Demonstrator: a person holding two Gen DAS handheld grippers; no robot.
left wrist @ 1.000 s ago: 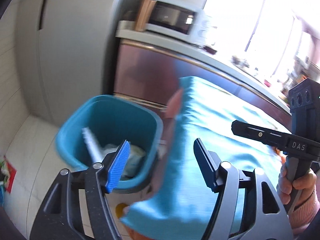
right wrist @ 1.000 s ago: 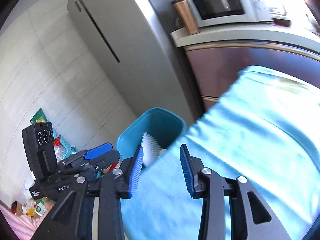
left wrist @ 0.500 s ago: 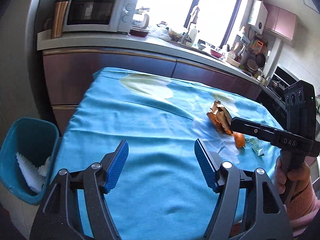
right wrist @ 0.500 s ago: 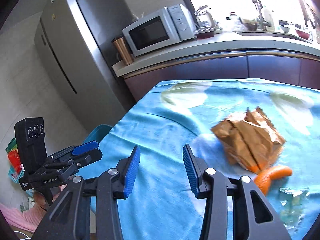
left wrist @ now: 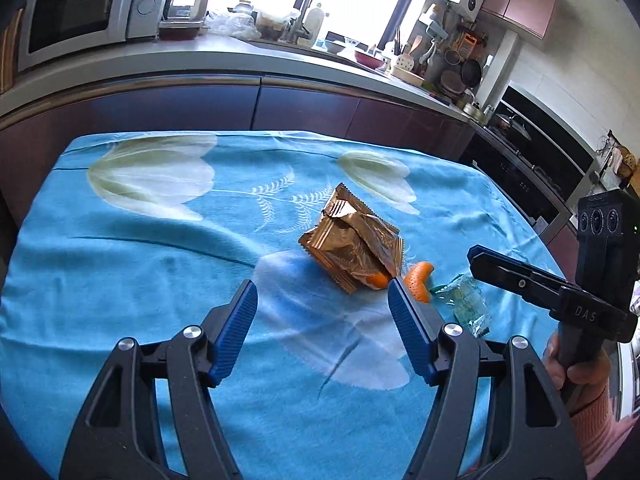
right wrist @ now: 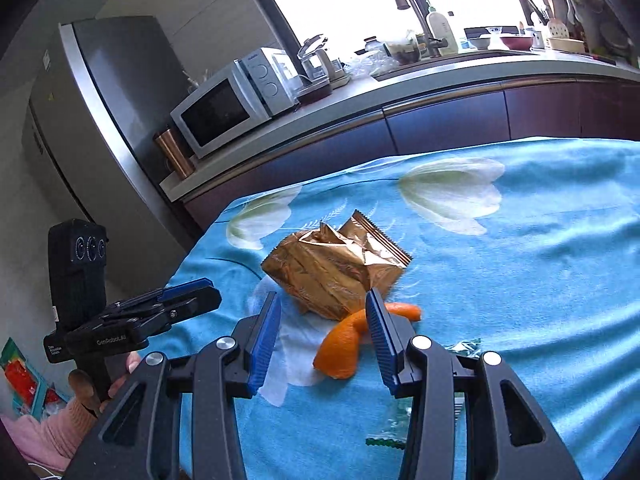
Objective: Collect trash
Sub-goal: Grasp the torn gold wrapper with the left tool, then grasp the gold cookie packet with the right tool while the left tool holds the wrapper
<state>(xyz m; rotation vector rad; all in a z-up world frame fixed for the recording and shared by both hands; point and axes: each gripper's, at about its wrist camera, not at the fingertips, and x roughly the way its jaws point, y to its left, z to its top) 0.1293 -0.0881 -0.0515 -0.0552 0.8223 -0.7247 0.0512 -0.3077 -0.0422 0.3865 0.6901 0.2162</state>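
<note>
A crumpled brown foil wrapper lies mid-table on the blue flowered cloth. A curl of orange peel sits against its near edge, and a clear green-printed wrapper lies just right of the peel. My left gripper hovers open and empty, short of the foil wrapper. Open as well, my right gripper hangs over the peel, which shows between its pads without touching them. Each gripper shows in the other's view, the right one and the left one.
A kitchen counter with a microwave, a copper canister and a sink tap runs behind the table. A grey fridge stands at the left. The cloth's left edge drops to the floor.
Both grippers swung away from the blue bin beside the table and now face across the tabletop, bringing the wrapper and peel into view. The right jaws stand slightly wider.
</note>
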